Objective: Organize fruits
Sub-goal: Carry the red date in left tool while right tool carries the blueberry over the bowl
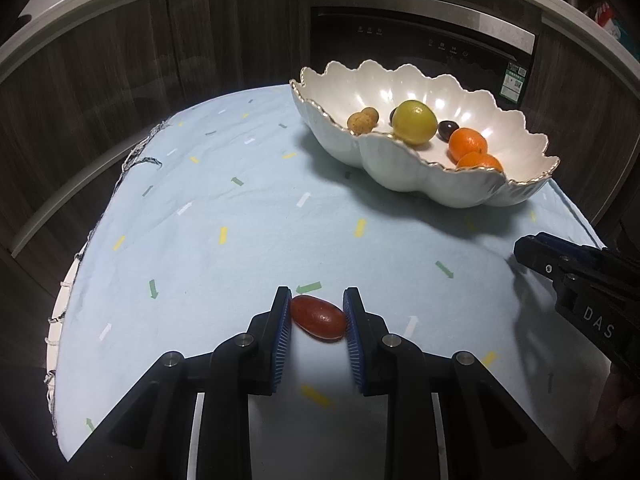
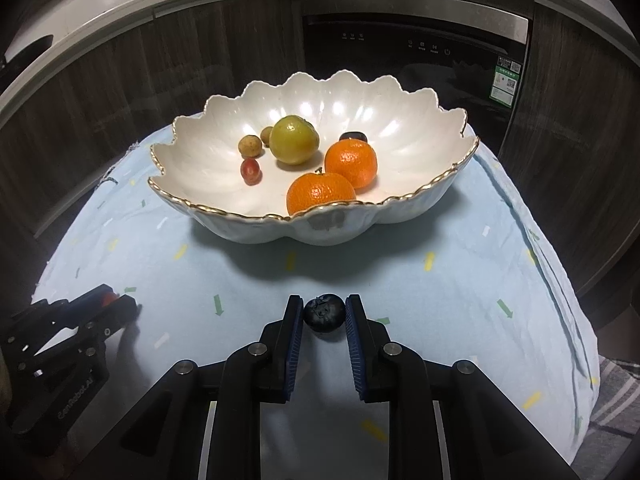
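Note:
My left gripper [image 1: 317, 312] is shut on an oval red cherry tomato [image 1: 318, 318], low over the pale blue cloth [image 1: 240, 240]. My right gripper [image 2: 323, 312] is shut on a dark blueberry [image 2: 324, 313] just above the cloth. Behind both stands a white scalloped bowl [image 2: 224, 224] with a gold rim, also the bowl [image 1: 384, 172] in the left wrist view. It holds two oranges [image 2: 320, 194], a yellow-green fruit [image 2: 294, 140], two small tan fruits [image 2: 251, 146], a small red tomato [image 2: 250, 171] and a dark fruit [image 2: 353, 136].
The right gripper [image 1: 580, 280] shows at the left view's right edge; the left gripper [image 2: 88, 320] sits at the right view's left edge. Dark wooden cabinets [image 1: 120, 80] and a black built-in appliance [image 2: 416, 52] stand beyond the table edge.

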`<state>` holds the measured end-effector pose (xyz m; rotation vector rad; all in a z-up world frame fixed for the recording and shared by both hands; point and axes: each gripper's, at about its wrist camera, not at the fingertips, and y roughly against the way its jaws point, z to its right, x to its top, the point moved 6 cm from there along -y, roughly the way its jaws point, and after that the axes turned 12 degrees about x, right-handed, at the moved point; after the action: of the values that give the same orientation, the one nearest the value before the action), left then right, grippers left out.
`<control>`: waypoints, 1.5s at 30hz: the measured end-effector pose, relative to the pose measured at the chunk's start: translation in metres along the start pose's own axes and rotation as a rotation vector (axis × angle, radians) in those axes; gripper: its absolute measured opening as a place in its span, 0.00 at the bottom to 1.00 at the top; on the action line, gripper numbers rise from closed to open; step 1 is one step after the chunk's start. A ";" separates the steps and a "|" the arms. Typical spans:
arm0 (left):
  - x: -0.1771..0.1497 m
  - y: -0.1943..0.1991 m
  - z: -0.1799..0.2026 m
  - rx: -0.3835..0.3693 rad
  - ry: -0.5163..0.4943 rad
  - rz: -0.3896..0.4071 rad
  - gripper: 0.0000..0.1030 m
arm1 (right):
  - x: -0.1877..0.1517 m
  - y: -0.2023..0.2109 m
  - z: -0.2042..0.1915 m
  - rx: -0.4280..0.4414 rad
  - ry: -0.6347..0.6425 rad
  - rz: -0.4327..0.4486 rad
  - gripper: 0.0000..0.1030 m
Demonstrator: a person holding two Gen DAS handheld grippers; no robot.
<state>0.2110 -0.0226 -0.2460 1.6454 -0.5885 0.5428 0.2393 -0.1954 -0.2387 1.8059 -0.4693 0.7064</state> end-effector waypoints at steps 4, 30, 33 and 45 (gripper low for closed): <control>0.001 0.006 0.003 -0.004 -0.005 0.006 0.26 | 0.001 0.007 0.000 0.001 0.000 0.015 0.22; 0.047 0.041 0.010 -0.015 0.003 0.080 0.26 | 0.032 0.050 -0.002 0.023 -0.021 0.132 0.22; 0.055 0.043 0.013 -0.024 0.006 0.086 0.26 | 0.034 0.052 -0.001 0.025 -0.024 0.138 0.22; 0.088 0.047 0.029 -0.055 -0.002 0.121 0.26 | 0.054 0.064 0.009 0.006 -0.039 0.180 0.22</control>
<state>0.2481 -0.0642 -0.1579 1.5658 -0.7013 0.6080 0.2420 -0.2241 -0.1601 1.8012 -0.6622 0.7969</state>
